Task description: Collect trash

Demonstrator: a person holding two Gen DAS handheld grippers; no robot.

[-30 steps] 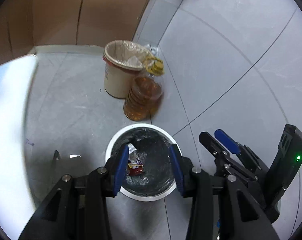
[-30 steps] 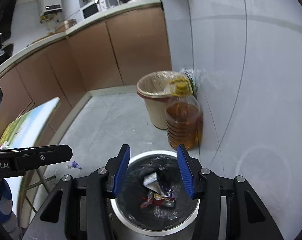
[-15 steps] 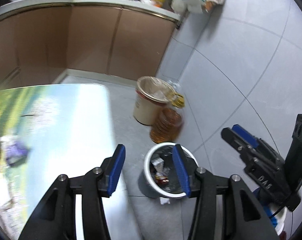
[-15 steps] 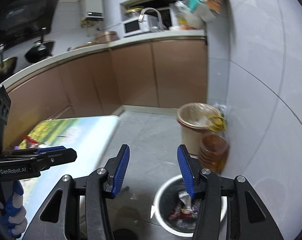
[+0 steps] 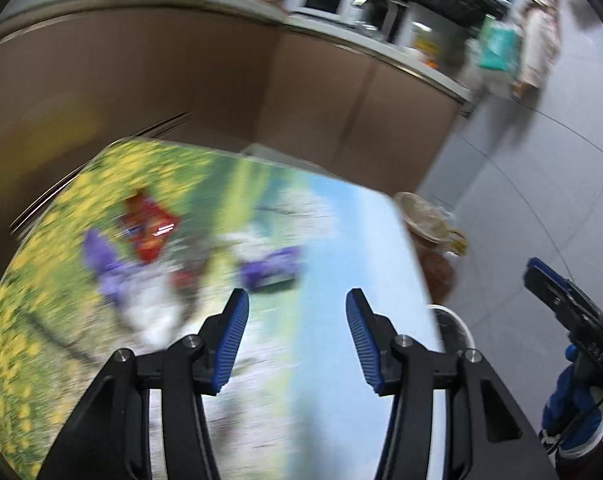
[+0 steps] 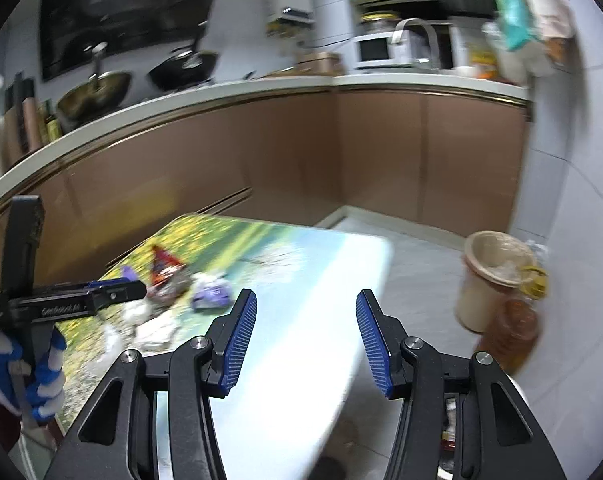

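Several blurred wrappers lie on the landscape-print table (image 5: 341, 240): a red wrapper (image 5: 151, 228), a purple wrapper (image 5: 271, 268) and a second purple one (image 5: 101, 260). My left gripper (image 5: 295, 340) is open and empty above the table, short of the purple wrapper. My right gripper (image 6: 305, 338) is open and empty over the table's right edge (image 6: 365, 320); the purple wrapper (image 6: 211, 294) and red wrapper (image 6: 163, 266) lie ahead to its left. The white trash bin (image 5: 455, 328) stands on the floor beside the table, mostly hidden.
A beige lined bucket (image 6: 489, 280) and an amber oil bottle (image 6: 517, 328) stand by the right wall. Brown kitchen cabinets (image 6: 341, 152) run behind the table. The left gripper shows at the left of the right wrist view (image 6: 113, 292).
Both grippers have lifted from over the white bin and swung left to the table. The bin has slid to the lower right of both views; the wrappers have come into view.
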